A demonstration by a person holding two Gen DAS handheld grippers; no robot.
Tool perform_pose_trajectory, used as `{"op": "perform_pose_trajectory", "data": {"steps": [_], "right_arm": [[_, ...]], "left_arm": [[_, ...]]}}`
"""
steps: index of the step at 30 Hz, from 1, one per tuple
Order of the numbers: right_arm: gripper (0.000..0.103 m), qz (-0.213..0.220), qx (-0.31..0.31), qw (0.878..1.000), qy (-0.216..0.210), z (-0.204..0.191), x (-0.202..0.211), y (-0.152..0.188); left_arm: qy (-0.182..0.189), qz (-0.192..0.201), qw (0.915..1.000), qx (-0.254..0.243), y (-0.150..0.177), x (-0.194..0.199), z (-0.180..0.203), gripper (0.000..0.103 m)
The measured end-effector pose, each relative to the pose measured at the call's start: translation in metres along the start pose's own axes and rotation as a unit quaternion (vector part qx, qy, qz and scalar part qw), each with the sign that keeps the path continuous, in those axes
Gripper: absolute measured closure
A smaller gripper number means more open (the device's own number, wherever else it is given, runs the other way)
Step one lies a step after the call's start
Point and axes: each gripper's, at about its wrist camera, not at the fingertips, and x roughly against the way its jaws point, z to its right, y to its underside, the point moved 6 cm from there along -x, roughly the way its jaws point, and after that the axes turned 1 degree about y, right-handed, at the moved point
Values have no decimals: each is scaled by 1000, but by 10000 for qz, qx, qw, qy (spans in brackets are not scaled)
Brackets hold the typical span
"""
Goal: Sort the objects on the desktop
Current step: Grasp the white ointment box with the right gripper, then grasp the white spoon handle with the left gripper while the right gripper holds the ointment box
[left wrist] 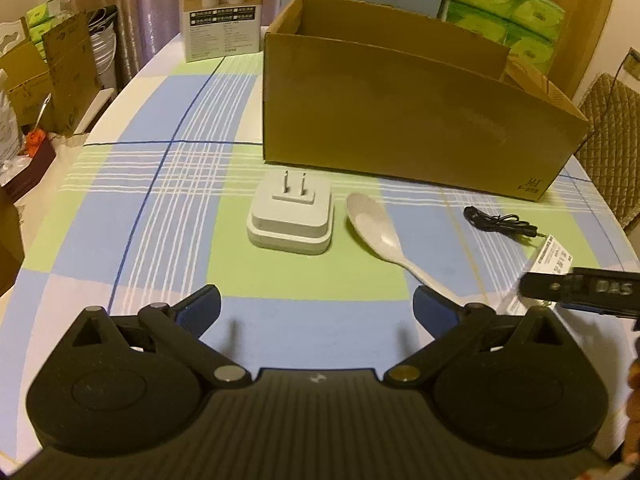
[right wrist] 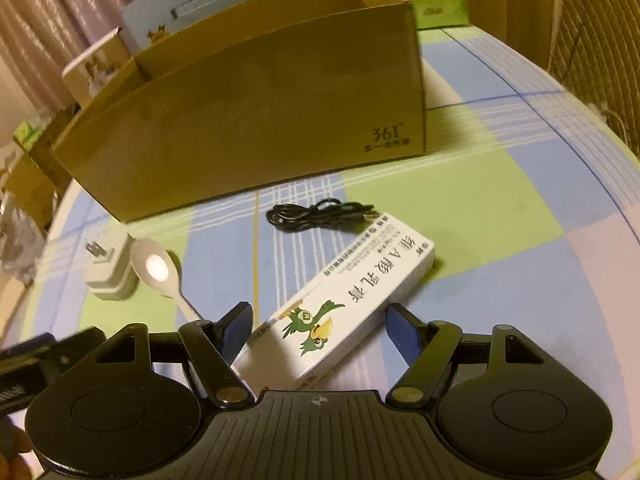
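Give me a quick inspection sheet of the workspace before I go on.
Surface: checked tablecloth, no spills seen.
Job's things: white plug adapter prongs up, beside white spoon; white medicine box; all lying in front of open cardboard box.
Clutter: product boxes and green tissue packs behind the cardboard box.
Grippers: left gripper open, empty; right gripper open, straddling the medicine box's near end.
Cables: coiled black cable beside the medicine box.
Surroundings: curtain, chair, cartons off the table's left.
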Motion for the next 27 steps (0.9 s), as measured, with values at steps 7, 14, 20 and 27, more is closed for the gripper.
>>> {"op": "perform_pose_trajectory", "data": {"steps": [7,14,20,27], "right_arm": [[33,134,807,9962,314,-9,-7,6],[62,139,1179,9925,293,10,8,16],[67,192,1036,9937,395,38,18,16],[67,352,1054,9936,194,42,23,18]], "left_arm": [[172,-67,9997,128,4,-8,0,2],[314,-109,9994,-69,8,-11,17,3],[460,-101,9987,-175,10,-12,36,6],[567,-44,9983,-144,7,-22,57,13]]}}
